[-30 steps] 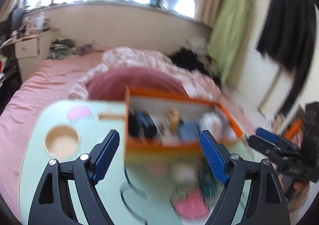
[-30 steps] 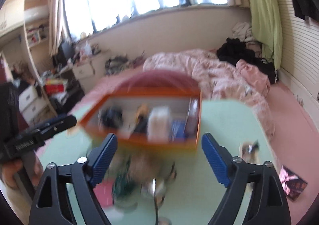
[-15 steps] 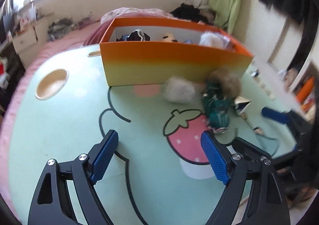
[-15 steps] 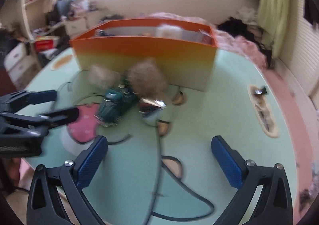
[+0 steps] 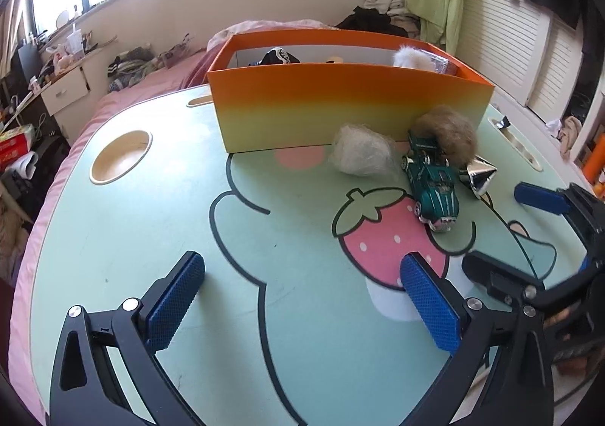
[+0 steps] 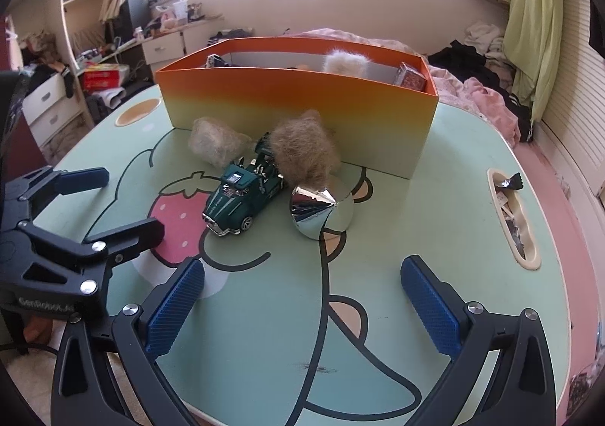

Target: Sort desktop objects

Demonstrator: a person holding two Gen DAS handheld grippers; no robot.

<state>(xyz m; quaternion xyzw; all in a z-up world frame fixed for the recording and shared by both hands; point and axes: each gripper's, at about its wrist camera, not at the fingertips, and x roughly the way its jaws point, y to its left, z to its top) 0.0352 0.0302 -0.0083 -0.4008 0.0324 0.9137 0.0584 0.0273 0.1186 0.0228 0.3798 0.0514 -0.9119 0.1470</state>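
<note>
**Four things left outside the box**

My left hand-held gripper has just been opening and now stands wide with nothing between its jaws, hovering over the mint-green surface. Ahead of it and to the right lie the loose items, clustered together in front of the orange box: first a whitish crumpled bundle, then the green toy truck, the brown fur pom-pom leaning over the truck's rear, and the shiny silver cone just beside it. My right hand-held gripper has also just spread wide and is empty; the same cluster sits ahead of it, slightly left. The box already holds several things, a white pom-pom among them. I judge the sorting partly done, with these four pieces still to go in.
</note>
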